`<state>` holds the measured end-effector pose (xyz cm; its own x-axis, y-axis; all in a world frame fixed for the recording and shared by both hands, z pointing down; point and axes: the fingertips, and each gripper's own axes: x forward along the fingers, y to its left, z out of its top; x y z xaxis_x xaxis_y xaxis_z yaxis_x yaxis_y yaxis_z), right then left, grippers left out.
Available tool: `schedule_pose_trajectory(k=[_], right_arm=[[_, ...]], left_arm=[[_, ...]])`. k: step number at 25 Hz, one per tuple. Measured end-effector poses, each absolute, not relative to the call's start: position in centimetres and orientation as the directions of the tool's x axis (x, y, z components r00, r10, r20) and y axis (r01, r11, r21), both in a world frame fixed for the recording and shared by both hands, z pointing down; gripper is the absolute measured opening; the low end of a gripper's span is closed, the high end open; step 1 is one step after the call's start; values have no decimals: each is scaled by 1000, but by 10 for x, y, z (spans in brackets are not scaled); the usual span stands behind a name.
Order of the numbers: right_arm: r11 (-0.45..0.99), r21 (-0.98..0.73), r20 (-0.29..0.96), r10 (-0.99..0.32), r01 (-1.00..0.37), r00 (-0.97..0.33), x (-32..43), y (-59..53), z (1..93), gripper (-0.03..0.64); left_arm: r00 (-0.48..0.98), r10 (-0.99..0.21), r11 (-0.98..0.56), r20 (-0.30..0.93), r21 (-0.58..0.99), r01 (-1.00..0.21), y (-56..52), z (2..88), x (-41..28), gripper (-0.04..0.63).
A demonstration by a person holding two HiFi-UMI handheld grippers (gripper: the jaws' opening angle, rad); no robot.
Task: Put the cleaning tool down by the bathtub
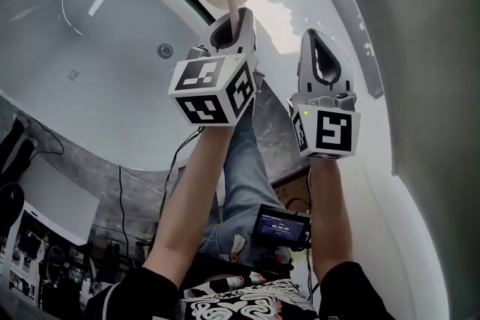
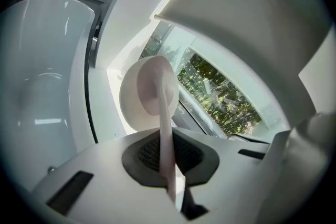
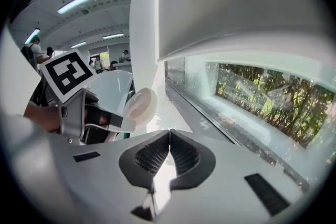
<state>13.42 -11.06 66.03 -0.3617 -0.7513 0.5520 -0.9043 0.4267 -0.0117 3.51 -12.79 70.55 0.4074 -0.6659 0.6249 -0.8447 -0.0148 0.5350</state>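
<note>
The glossy white oval bathtub [image 1: 52,49] is seen filling the left of the head view, and a white ledge [image 2: 113,113] is seen running between its rim and the window. Over that ledge both tools are held side by side. The right gripper [image 3: 168,150] is carried with its jaws pressed together on nothing. The left gripper [image 2: 169,160] is clamped tight on the thin flat handle of the pale pink, round-headed cleaning tool [image 2: 155,89], whose head is held out ahead above the ledge; contact with it cannot be judged.
</note>
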Motion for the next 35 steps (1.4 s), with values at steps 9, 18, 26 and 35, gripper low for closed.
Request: schedule_pose_trajectory(k=[9,18,26,35], right_arm=[[456,-32,602,-702,-890,-381,127,-103,699,26],[490,-51,618,-669,-870,-413,124,-107,722,26],[520,-31,624,-657,-854,-423,131,-122,733,26],[526,-38,632,-646,-849,-428,132,-121,736,26]], left_arm=[[385,-658,25,647,530,-848,-146,743,42,14],[379,-623,19,684,498,-867,-152,780,64,14],[376,-576,39,726,484,-874,-152,812,70,14],[361,-551,71,752,473,-878,-152,834,67,14]])
